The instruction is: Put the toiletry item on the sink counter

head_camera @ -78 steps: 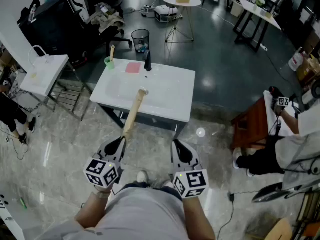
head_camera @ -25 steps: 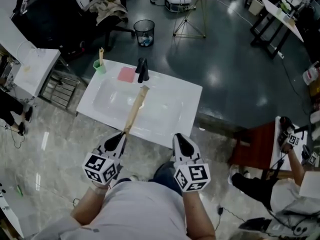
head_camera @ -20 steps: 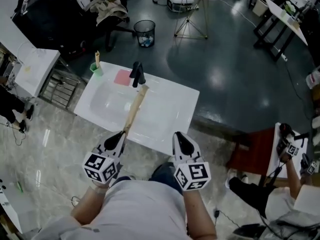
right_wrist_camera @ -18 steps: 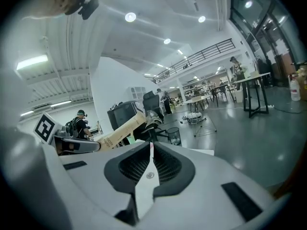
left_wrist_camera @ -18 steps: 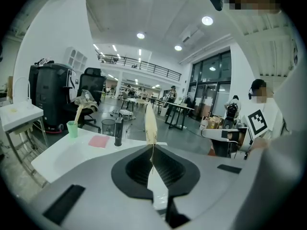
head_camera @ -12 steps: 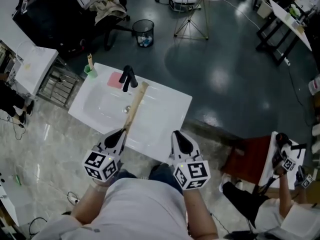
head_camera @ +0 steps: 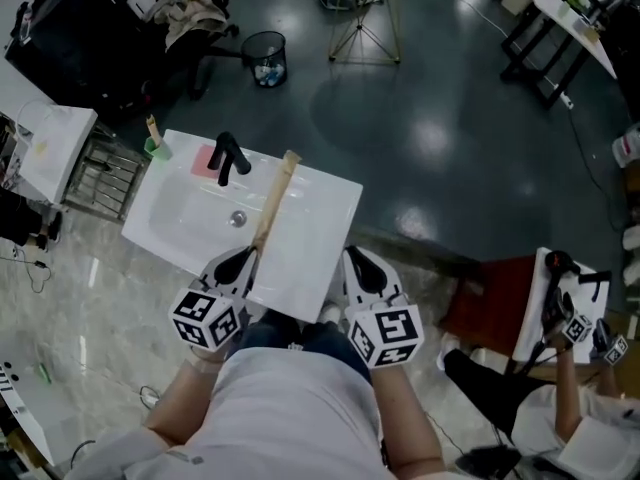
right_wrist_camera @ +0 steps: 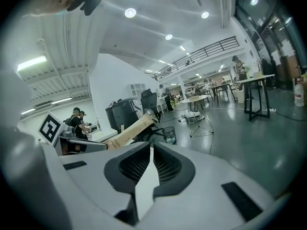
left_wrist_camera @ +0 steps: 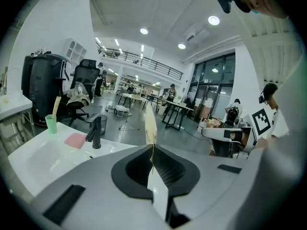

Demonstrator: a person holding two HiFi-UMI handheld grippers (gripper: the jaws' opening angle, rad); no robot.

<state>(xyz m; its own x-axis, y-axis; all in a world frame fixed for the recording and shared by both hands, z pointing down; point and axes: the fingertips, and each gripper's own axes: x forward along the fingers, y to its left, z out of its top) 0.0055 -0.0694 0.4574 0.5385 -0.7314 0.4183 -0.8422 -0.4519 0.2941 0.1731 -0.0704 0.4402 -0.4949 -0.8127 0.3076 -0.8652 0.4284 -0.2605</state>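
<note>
One white sink counter has drawn in to centre-left of the head view, directly ahead of me, so I judge placement within reach. My left gripper clamps the tan toiletry box over the counter, long axis up-frame, free end leaning slightly right. My right gripper is closed and empty.

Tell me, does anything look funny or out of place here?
Nothing is spilled or broken. The odd bit is the long tan packet: the left tool is shut on one end of it, so it pokes out over the white sink counter instead of lying on it.
</note>
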